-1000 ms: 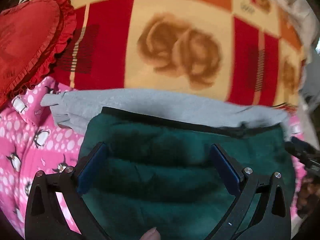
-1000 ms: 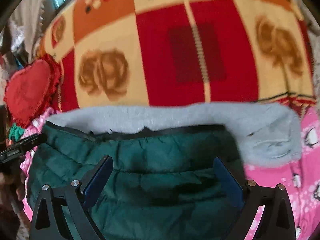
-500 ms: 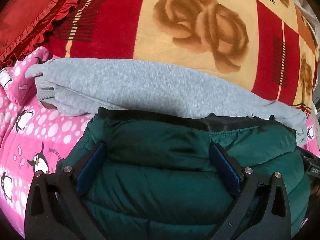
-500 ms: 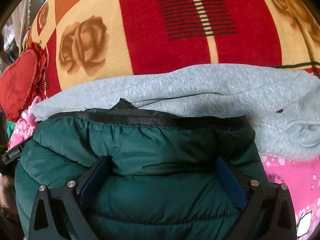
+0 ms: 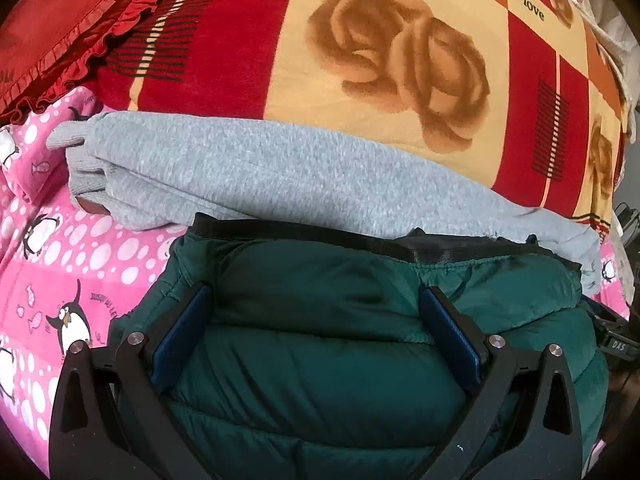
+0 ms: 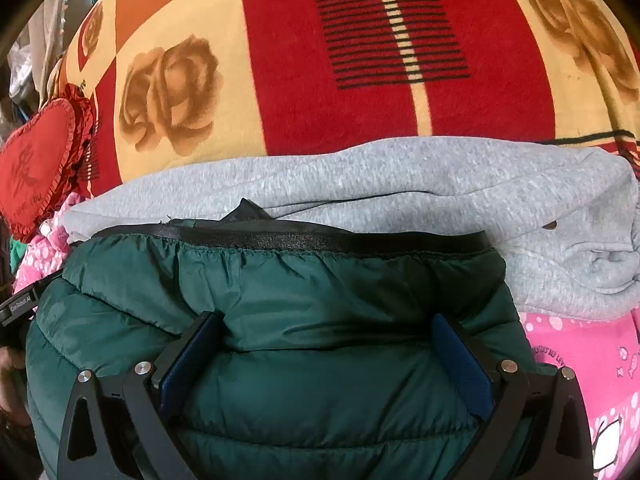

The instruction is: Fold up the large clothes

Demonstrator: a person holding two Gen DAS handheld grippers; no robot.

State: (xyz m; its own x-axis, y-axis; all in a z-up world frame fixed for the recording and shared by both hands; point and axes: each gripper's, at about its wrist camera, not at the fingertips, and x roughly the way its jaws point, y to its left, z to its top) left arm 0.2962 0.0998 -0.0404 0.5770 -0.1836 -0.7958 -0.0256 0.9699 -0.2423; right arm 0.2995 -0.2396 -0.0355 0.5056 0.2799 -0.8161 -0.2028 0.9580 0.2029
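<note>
Left wrist view first: at the far left edge a red heart-shaped cushion with a ruffled border (image 5: 52,28) lies on the bed, beside a pink bedsheet printed with penguins and white dots (image 5: 48,264). Moving right, the left tongs (image 5: 316,336) stand spread wide, their blue-padded fingers (image 5: 180,336) pressed against a dark green quilted puffer jacket (image 5: 320,368) that bulges up between them; they bracket the padding rather than pinch it, probably to steady or flatten the bundle so the fold sits even. The jacket's black elastic hem (image 5: 320,236) faces away from the camera, and just beyond it, touching, lies a folded light grey knit sweater (image 5: 280,176). Behind both spreads a fleece blanket in red, orange and cream squares with brown roses (image 5: 400,64). Right wrist view shows the same heap from the other side: the right tongs (image 6: 328,356) are likewise spread apart with the green jacket swelling between the fingers, not clamped on it. The grey sweater runs across behind the hem and bunches at the right, over more pink sheet. The sweater lies directly in the line of any forward push, so the jacket could ride onto it or shove it out of shape. At each view's edge a sliver of the other tool shows, so the two sit close together on the jacket.
</note>
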